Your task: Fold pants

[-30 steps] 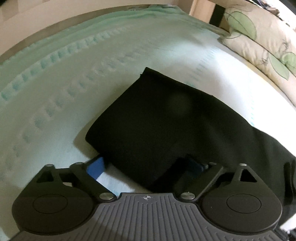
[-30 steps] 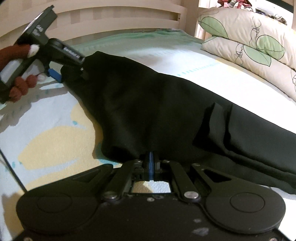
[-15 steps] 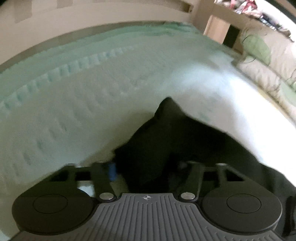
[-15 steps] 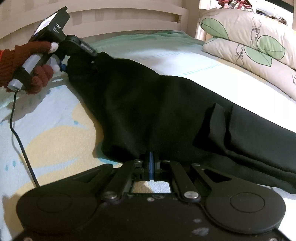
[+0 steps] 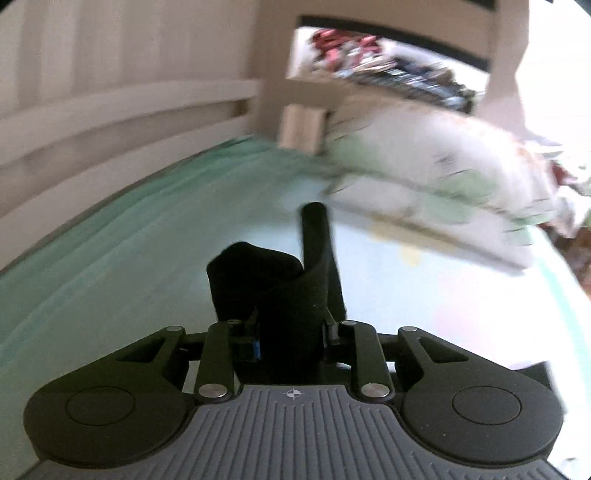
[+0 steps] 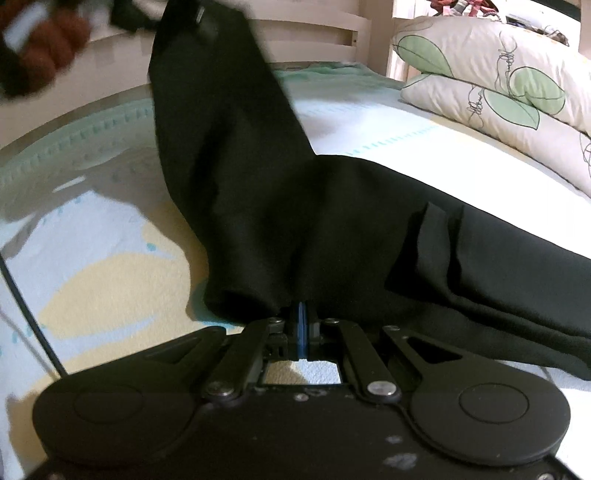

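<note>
Black pants [image 6: 369, 221] lie across the bed in the right wrist view, the legs running off to the right. My right gripper [image 6: 303, 317] is shut on the near edge of the pants, low on the mattress. My left gripper [image 5: 291, 332] is shut on a bunched corner of the pants [image 5: 280, 291] and holds it up in the air. In the right wrist view that corner [image 6: 207, 74] rises in a tall peak to the upper left, where the left gripper [image 6: 129, 11] and a red-brown gloved hand [image 6: 48, 40] show blurred.
Leaf-print pillows [image 6: 498, 81] are stacked at the right end of the bed. A pale wooden bed rail [image 6: 314, 22] runs along the far side. The sheet [image 6: 92, 266] is pale with yellow and green patches. A black cable [image 6: 29, 314] crosses the near left.
My left gripper has closed on the pants corner and lifted it high off the mattress, tilting upward. My right gripper has stayed shut in place on the near edge.
</note>
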`<state>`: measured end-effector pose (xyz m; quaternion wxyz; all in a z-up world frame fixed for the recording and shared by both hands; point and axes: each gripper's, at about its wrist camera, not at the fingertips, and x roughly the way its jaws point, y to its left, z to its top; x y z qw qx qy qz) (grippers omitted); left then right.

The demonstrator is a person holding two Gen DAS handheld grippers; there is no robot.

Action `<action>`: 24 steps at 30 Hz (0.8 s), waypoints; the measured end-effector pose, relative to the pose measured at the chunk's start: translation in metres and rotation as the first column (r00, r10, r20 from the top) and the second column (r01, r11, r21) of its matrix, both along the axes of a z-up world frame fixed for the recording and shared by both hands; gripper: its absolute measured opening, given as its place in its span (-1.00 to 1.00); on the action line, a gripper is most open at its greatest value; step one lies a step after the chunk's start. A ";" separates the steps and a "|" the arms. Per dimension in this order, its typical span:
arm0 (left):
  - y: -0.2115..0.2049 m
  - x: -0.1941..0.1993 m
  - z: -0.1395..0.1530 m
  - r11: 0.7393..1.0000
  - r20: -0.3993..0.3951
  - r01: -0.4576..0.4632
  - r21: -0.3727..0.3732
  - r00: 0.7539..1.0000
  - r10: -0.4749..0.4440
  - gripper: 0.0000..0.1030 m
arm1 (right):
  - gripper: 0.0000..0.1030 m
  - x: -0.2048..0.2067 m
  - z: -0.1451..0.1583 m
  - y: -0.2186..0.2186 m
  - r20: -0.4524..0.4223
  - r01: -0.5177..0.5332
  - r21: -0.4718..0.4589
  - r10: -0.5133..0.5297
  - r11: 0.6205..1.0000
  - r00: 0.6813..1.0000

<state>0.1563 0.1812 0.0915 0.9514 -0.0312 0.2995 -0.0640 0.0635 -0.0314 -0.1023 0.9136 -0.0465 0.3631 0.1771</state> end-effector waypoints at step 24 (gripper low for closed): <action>-0.316 0.025 -0.108 0.843 -0.278 0.538 -0.021 0.807 -0.521 -0.47 | -0.76 -0.051 0.033 -0.127 0.015 0.229 0.091 -0.232 0.969 0.973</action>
